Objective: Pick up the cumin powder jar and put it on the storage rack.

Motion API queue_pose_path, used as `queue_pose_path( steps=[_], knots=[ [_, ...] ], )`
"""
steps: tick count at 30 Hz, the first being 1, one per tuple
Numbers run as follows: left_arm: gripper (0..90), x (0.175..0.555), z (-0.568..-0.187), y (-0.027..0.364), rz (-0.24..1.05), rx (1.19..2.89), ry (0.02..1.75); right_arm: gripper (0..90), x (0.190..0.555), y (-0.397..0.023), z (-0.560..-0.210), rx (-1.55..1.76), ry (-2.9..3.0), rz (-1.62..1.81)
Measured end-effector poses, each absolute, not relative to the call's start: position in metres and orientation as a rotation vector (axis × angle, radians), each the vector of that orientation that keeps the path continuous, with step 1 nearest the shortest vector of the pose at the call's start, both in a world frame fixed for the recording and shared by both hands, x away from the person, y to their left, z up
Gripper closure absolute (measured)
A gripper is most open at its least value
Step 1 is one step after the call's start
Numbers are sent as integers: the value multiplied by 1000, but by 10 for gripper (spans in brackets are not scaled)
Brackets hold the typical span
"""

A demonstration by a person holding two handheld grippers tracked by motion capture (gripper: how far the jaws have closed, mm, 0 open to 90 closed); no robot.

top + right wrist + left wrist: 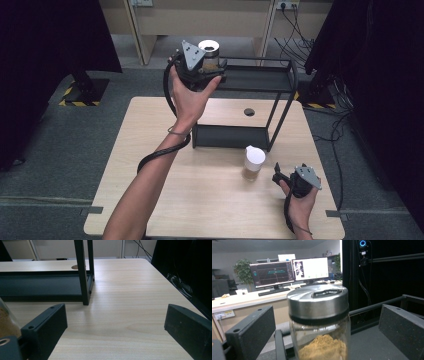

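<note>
Jar (319,322) with steel lid is standing on the rack's top shelf (260,77) between the left gripper's (202,70) wide-open jaws, pads clear of the glass, while the right gripper (295,182) is idling wide open over the table (130,315).

Overhead plus two close finger-level views

My left gripper (207,70) straddles the jar (319,322) on the rack's (260,77) top shelf, gaps both sides; bare table (130,315) fronts my right gripper (295,180).
</note>
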State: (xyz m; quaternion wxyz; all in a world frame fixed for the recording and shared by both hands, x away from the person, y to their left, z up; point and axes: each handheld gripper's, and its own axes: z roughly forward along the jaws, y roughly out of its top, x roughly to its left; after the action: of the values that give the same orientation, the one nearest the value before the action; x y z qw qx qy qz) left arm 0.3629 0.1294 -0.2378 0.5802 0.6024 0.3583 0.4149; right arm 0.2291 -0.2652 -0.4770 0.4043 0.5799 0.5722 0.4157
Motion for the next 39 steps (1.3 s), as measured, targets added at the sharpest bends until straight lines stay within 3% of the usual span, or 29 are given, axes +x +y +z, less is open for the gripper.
queue_pose_path(
  steps=[39],
  knots=[
    [2, 299, -299, 158, 903, 1401, 749, 46, 229, -263, -477, 1453, 1448, 1044]
  ],
)
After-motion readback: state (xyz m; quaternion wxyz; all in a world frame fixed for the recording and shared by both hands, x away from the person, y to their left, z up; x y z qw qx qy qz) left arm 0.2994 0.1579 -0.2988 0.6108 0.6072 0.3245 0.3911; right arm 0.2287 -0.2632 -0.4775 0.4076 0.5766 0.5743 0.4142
